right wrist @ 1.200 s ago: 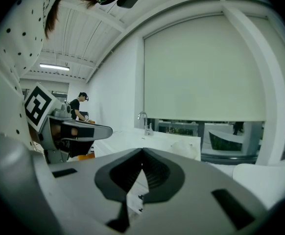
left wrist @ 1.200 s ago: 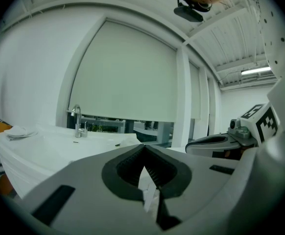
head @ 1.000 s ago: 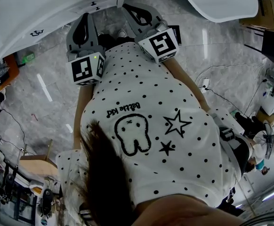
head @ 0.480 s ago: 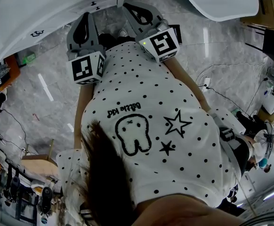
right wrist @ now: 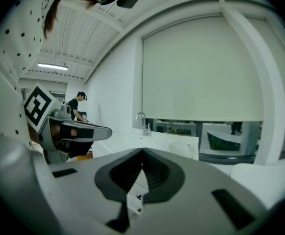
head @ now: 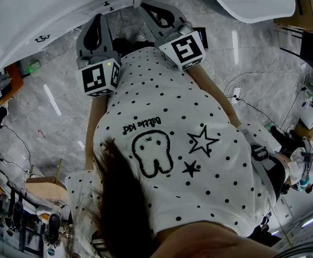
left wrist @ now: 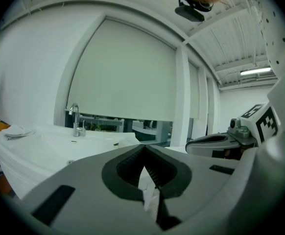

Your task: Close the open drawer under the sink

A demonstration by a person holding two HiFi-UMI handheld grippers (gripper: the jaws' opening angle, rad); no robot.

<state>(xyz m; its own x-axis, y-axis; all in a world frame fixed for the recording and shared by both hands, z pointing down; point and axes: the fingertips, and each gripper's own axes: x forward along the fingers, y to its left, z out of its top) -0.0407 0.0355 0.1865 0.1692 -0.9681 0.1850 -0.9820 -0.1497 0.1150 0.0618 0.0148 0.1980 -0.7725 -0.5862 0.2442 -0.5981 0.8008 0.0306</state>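
Left gripper (left wrist: 143, 151) and right gripper (right wrist: 142, 153), both pressed together and empty, face the sink (head: 27, 20) at eleven o'clock; drawer unseen, step unclear.

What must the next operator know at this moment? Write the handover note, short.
Left gripper: fingers shut, nothing between them.
Right gripper: fingers shut, nothing between them.
Both are held side by side in front of the person, pointing toward the white sink counter. The faucet stands on it ahead.
Drawer under the sink: in no view, so open or closed cannot be told.
Done: nothing confirmed.
Left: find the drawer, check it, and push it shut if open.
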